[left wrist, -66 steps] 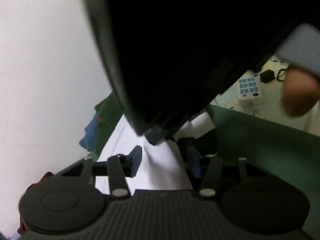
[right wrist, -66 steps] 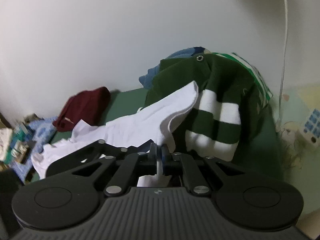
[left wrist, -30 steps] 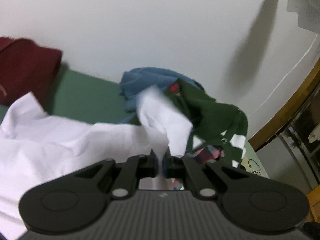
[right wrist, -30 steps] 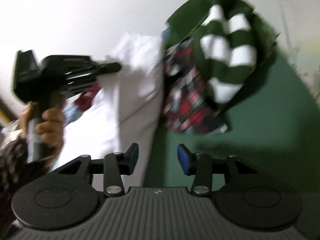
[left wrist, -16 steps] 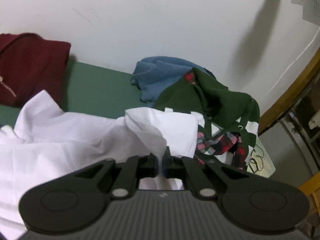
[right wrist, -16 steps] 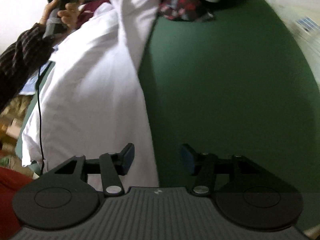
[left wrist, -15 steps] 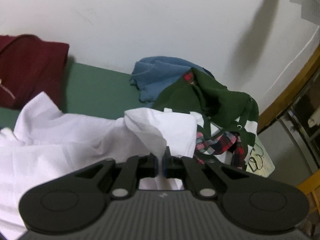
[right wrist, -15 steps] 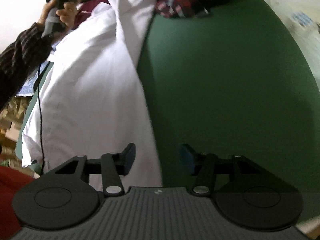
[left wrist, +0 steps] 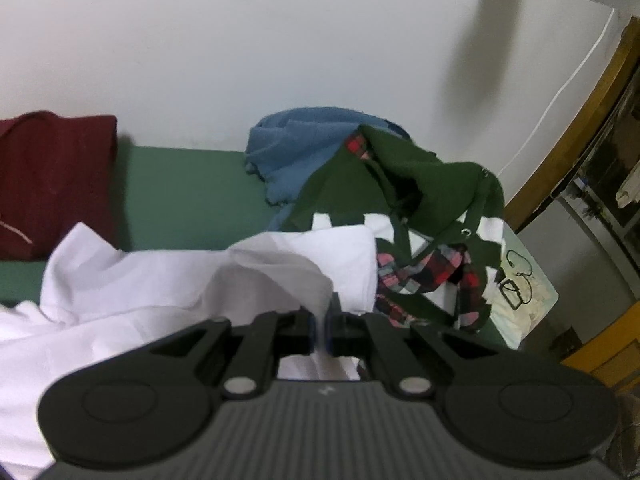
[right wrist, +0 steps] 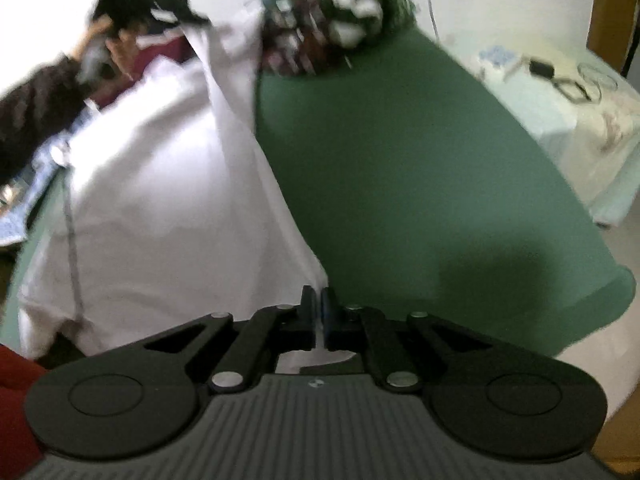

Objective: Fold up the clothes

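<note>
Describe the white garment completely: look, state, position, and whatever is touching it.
The white garment is plain, thin, soft-looking cloth, rumpled into loose folds and spread lengthwise over the green surface. The left tongs are shut on a raised fold at its far end, beside the green-and-white striped garment and plaid cloth it touches. The right tongs are shut on its near edge. A thin cable lies across it.

motion is blurring the far hand (right wrist: pixel 116 40) above the white garment (right wrist: pixel 160 200), whose lower edge is running out of frame.
</note>
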